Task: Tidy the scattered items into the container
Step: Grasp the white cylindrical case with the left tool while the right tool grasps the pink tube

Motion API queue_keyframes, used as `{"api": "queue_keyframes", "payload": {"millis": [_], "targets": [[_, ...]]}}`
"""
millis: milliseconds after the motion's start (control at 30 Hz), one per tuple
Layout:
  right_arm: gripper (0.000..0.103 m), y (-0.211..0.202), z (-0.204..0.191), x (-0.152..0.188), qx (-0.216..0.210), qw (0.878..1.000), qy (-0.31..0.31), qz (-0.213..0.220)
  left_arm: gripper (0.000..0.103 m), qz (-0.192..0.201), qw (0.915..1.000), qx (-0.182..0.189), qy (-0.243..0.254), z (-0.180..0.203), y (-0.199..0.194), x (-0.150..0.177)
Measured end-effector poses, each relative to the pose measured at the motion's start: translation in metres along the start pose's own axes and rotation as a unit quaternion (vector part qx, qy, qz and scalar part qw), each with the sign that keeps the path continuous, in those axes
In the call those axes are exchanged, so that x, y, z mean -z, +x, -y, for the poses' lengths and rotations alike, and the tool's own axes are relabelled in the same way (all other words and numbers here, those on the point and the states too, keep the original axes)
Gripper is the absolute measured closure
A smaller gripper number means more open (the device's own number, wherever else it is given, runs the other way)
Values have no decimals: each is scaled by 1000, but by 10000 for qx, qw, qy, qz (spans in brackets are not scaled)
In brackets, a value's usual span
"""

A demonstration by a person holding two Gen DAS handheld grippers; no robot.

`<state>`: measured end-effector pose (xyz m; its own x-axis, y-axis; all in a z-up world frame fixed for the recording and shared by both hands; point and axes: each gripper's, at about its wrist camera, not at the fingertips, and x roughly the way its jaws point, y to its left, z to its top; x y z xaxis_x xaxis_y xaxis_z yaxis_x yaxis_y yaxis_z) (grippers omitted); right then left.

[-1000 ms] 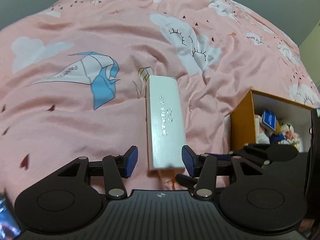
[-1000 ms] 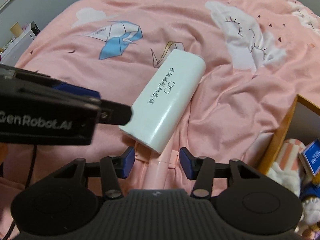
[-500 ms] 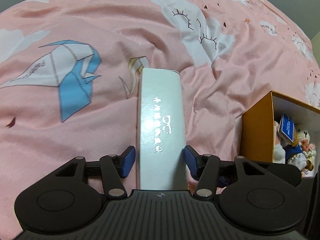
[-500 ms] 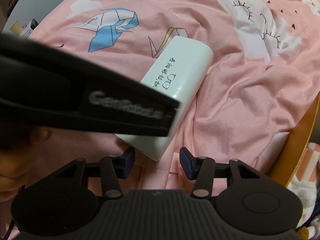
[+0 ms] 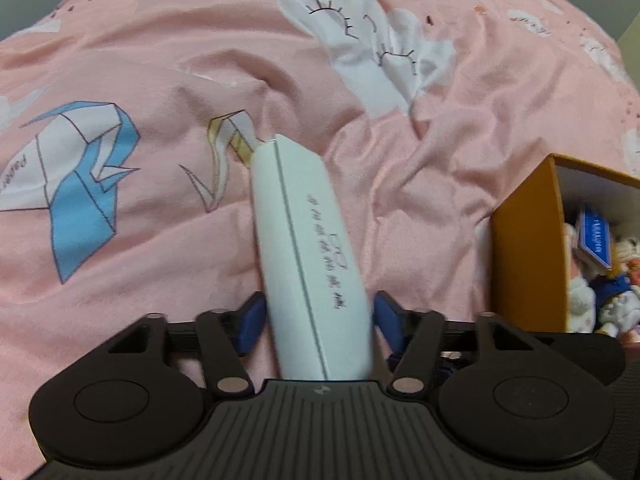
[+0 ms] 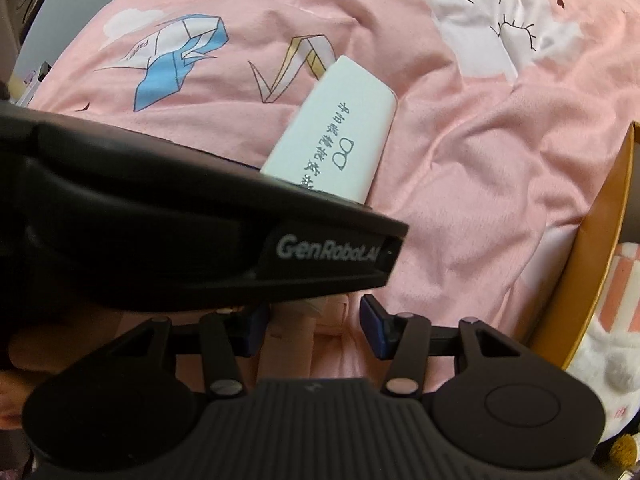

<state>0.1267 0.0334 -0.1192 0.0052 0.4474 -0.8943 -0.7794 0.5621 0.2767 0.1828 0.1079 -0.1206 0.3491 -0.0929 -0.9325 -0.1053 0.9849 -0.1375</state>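
Note:
A white glasses case [image 5: 308, 240] lies on the pink bedsheet, rolled so its seam faces up. My left gripper [image 5: 318, 316] straddles its near end. The blue pads [image 5: 250, 320] stand close beside the case on both sides, and I see no squeeze. In the right wrist view the far end of the case [image 6: 344, 136] shows above the left tool's black housing [image 6: 180, 232], which hides the rest. My right gripper [image 6: 316, 330] is open over the sheet, just short of the case. The orange box [image 5: 520, 248] stands to the right.
The box has white inner walls and holds plush toys [image 5: 600, 296] and a blue card [image 5: 596, 236]. Its orange rim [image 6: 600, 248] curves along the right edge of the right wrist view. The sheet [image 5: 160, 280] is wrinkled, with crane and cloud prints.
The left gripper came down and forward until the case lay between its pads. The case rolled, so its seam now faces up. The left tool's housing now covers more of the right wrist view.

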Motion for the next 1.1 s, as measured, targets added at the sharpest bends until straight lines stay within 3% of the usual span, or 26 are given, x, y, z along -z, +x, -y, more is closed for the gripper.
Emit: {"api": "queue_keyframes", "payload": {"millis": [467,567,633,767,900,1100], "targets": [[49,-6,-5,2,-19,10000,-11,84,49,542,9984,131,31,-17,-42,14],[49,-8,-6,3,-8,10000,-2,89,50,647,9979,22,23,-23,-55,20],[49,-9,-5,3,14,10000,22,96,56,741,9972,-110,78,-26,-67,26],[49,-10,-3,5,11,9999,52,131,66,518,9985,-172,99,-35,-77,35],[49,-9,-5,7,-13,9999,-31,104,66,284,9992,-274,69,-39,-67,46],[52,-2,-9,2,-4,9998,-187,30,62,237,9993,-287,5,-41,-57,42]]}}
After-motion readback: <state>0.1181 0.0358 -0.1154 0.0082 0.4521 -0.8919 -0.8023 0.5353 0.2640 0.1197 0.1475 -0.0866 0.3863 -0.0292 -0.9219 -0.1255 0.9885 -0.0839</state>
